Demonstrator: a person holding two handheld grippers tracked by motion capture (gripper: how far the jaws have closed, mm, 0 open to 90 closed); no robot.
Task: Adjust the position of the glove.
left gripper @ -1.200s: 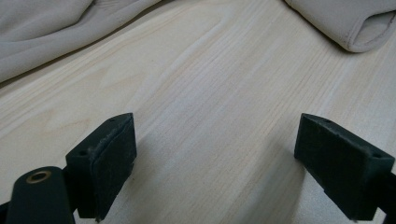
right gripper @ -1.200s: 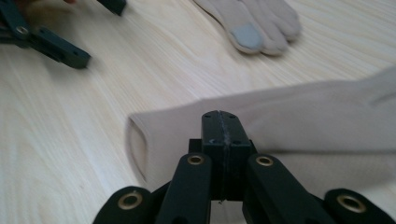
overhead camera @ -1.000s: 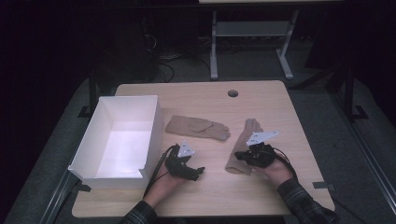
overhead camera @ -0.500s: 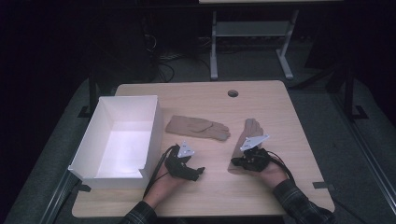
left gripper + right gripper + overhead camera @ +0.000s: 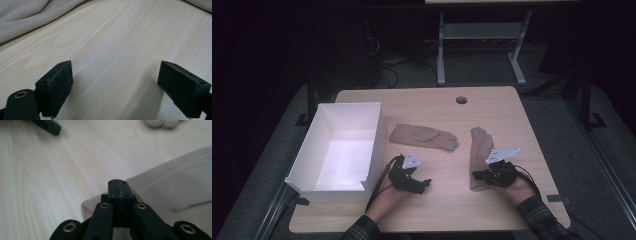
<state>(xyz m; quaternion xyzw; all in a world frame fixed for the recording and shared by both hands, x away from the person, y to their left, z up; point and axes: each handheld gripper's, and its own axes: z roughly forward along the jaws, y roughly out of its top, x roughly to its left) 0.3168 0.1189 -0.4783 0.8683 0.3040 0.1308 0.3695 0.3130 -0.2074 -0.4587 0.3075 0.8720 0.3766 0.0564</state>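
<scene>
Near glove (image 5: 478,150), tan fabric, lies flat on the tabletop (image 5: 512,107) at roughly 4 o'clock of the surface, fingertips pointing to 12, cuff toward the person. In the right gripper view the same glove (image 5: 175,192) spreads from under the tool out to 3 o'clock.

Right gripper (image 5: 484,176) sits over the cuff end. Its fingers (image 5: 117,191) are pressed fully together; the cuff edge lies beneath and around them. Whether any cloth is caught between the pads cannot be told; no fabric is seen in the seam.

Second glove (image 5: 424,136), same tan, lies at 10 o'clock from the first, well apart, lengthwise across the tabletop. Its folds fill the 10 o'clock corner of the left gripper view (image 5: 22,17).

Left gripper (image 5: 419,186) rests low at 6 o'clock of the second glove, fingers (image 5: 58,86) wide apart, nothing between them, bare wood below.

White box (image 5: 307,165) stands open at 9 o'clock, touching neither glove, interior bare.

Judgement: step in hand is taking up the near glove by the cuff, likely for the box or for pairing. Next move calls for confirming the pinch has cloth; if not, reopen, slide one finger under the cuff edge, close again, then lift.

Writing: no brand, label or text legible on gloves, box or tools.
</scene>
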